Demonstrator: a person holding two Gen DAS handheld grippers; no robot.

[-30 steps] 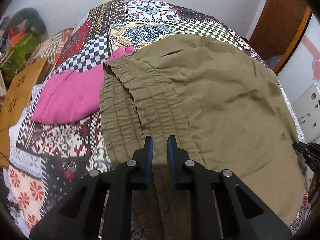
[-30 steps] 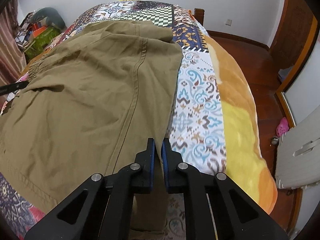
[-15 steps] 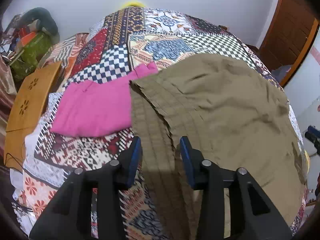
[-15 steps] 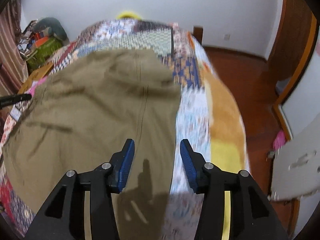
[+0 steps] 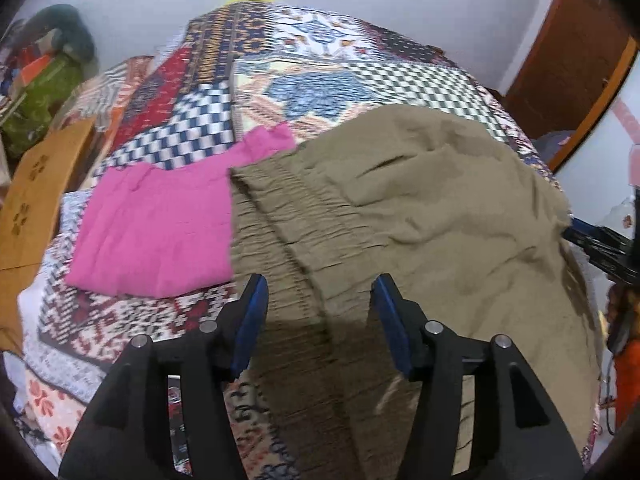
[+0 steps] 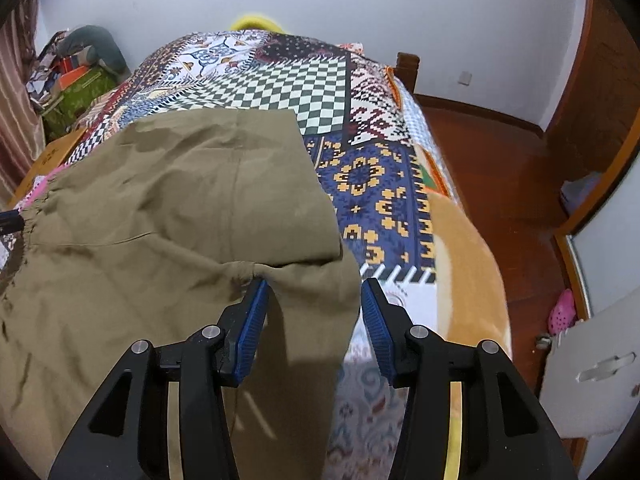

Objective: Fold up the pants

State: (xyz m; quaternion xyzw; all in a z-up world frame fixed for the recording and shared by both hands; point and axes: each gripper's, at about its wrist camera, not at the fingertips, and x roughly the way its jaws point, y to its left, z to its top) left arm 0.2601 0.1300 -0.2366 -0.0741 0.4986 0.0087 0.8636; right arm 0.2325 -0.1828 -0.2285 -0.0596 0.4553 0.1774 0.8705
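Olive-green pants (image 5: 420, 216) lie folded on the patterned bedspread (image 5: 304, 76), with the elastic waistband (image 5: 292, 216) toward the left. My left gripper (image 5: 320, 308) is open and empty, held above the waistband. In the right wrist view the pants (image 6: 160, 208) lie with the upper layer's edge folded over. My right gripper (image 6: 314, 308) is open and empty, above the right edge of the pants. The right gripper also shows at the right edge of the left wrist view (image 5: 600, 244).
A folded pink garment (image 5: 160, 220) lies left of the pants. A wooden stool (image 5: 36, 192) and piled bags (image 5: 44, 80) stand left of the bed. The bedspread (image 6: 372, 184) ends at the right over an orange blanket (image 6: 464, 264) and wood floor (image 6: 488, 160).
Both grippers were shut on the pants a second ago. They have opened, let go of the fabric and pulled back and up. The pants now lie flat on the bed.
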